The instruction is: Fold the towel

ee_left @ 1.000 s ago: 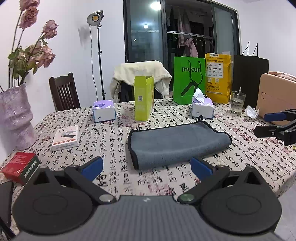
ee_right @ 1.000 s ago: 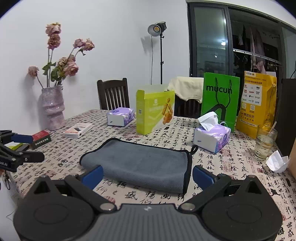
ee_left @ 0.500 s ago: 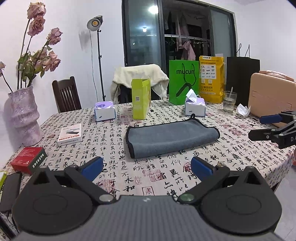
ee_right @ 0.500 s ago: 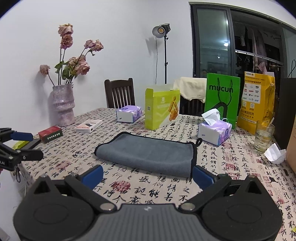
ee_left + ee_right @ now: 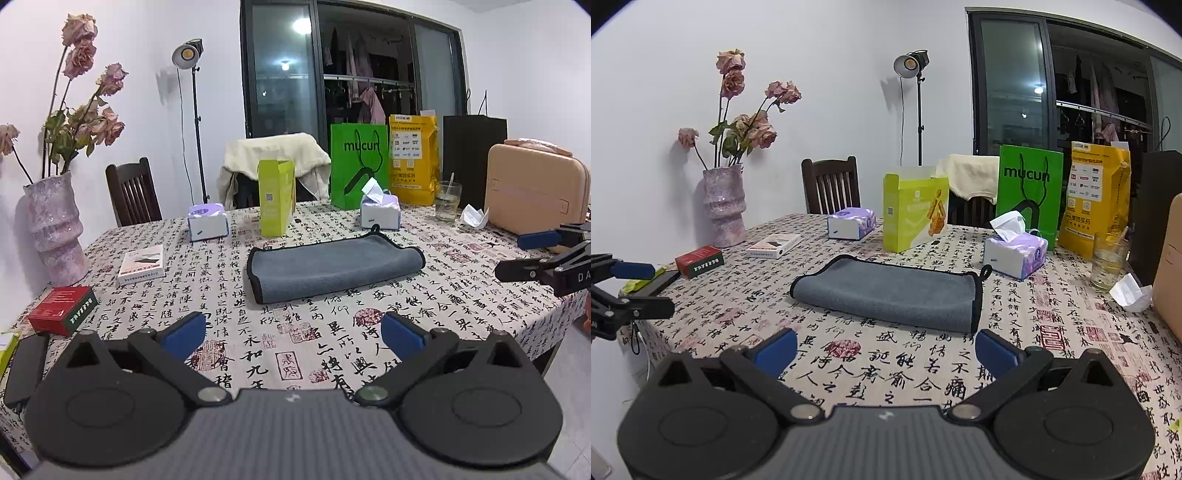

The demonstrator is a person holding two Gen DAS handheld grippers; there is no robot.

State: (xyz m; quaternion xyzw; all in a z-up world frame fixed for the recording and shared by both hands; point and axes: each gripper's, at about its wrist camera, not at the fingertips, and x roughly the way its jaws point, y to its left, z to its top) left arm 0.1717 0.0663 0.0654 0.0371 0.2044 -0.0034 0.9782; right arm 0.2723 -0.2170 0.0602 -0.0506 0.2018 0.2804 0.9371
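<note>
A grey towel (image 5: 334,267) with black trim lies folded flat in the middle of the table; it also shows in the right wrist view (image 5: 886,291). My left gripper (image 5: 293,338) is open and empty, near the table's front edge, well short of the towel. My right gripper (image 5: 886,350) is open and empty, also back from the towel. Each gripper shows in the other's view, the right (image 5: 517,254) at the right edge and the left (image 5: 652,288) at the left edge, both with jaws apart.
The table wears a calligraphy-print cloth (image 5: 332,354). Behind the towel stand a lime box (image 5: 275,201), two tissue boxes (image 5: 380,212), a green bag (image 5: 358,170), a glass (image 5: 447,201) and a tan case (image 5: 535,192). At left are a vase (image 5: 55,229), a white box (image 5: 142,258) and a red box (image 5: 61,308).
Both grippers have pulled back and away from the towel, which now looks smaller and farther. The towel has not moved. Both grippers stay open.
</note>
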